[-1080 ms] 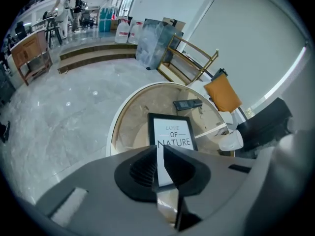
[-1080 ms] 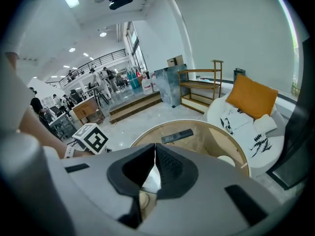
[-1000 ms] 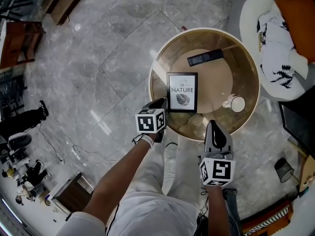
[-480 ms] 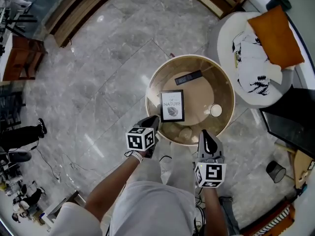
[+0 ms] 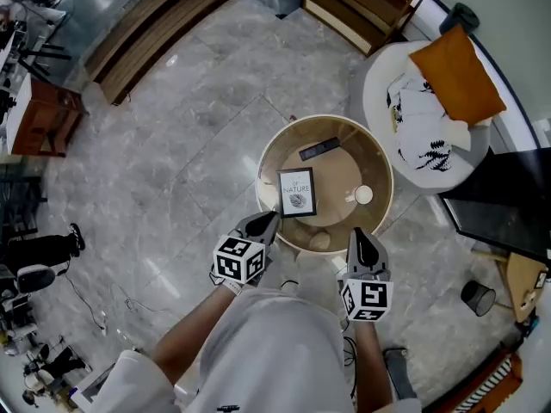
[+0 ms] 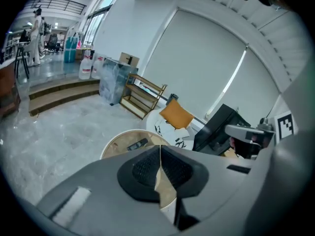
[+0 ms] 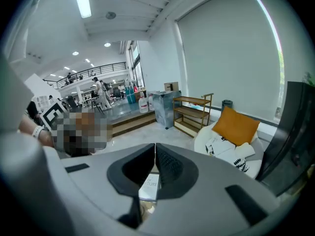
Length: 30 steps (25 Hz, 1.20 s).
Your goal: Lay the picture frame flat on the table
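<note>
The black picture frame [image 5: 296, 192] with a white leaf print sits on the round wooden table [image 5: 269, 160], its face showing to the head view. Between the right jaws it shows again as the frame [image 7: 149, 190]. My left gripper [image 5: 268, 220] hangs shut and holding nothing at the table's near left rim, short of the frame. My right gripper [image 5: 358, 233] is also shut and holding nothing, at the near right rim. In the left gripper view the left gripper [image 6: 160, 157] points over the table [image 6: 114, 146].
On the table lie a black remote [image 5: 318, 149], a white cup [image 5: 363, 195] and a pale object [image 5: 319, 241]. A white armchair [image 5: 383, 76] with an orange cushion [image 5: 456, 76] stands right of it. A wooden shelf [image 5: 362, 3] is behind and a dark screen [image 5: 504, 209] at right.
The head view has risen and pulled back, so the table looks smaller. Both grippers have drawn back from the frame toward the body. The frame has not moved.
</note>
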Each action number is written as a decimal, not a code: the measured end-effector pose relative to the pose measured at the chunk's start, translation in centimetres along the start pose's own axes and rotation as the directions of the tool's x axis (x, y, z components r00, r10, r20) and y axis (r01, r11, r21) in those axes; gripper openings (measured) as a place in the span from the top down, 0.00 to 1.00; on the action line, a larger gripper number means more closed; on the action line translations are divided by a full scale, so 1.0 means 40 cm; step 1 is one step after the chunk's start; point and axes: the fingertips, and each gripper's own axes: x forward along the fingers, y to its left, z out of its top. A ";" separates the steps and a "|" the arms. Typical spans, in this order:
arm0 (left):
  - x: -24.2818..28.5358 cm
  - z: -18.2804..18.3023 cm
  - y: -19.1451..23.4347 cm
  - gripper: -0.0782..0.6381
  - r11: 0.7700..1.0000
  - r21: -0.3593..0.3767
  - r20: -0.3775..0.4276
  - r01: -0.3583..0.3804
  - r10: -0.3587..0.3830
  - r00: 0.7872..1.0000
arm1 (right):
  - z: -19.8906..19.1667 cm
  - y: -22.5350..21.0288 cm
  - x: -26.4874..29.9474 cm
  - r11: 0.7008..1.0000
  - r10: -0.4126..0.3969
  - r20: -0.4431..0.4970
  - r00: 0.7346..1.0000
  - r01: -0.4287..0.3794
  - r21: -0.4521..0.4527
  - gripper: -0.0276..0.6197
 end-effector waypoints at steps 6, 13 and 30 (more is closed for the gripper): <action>-0.129 0.080 -0.076 0.88 0.997 0.077 0.078 0.033 -0.039 0.996 | 0.057 0.008 -0.072 1.000 0.006 0.027 1.000 -0.006 -0.001 0.95; -0.258 0.152 -0.135 0.88 0.991 0.129 0.174 0.044 -0.066 0.983 | 0.120 0.054 -0.125 0.993 0.079 0.043 0.996 -0.075 -0.094 0.95; -0.332 0.165 -0.274 0.88 0.944 0.301 0.183 0.131 -0.192 0.964 | 0.159 0.139 -0.259 0.982 0.173 0.022 0.985 -0.170 -0.087 0.95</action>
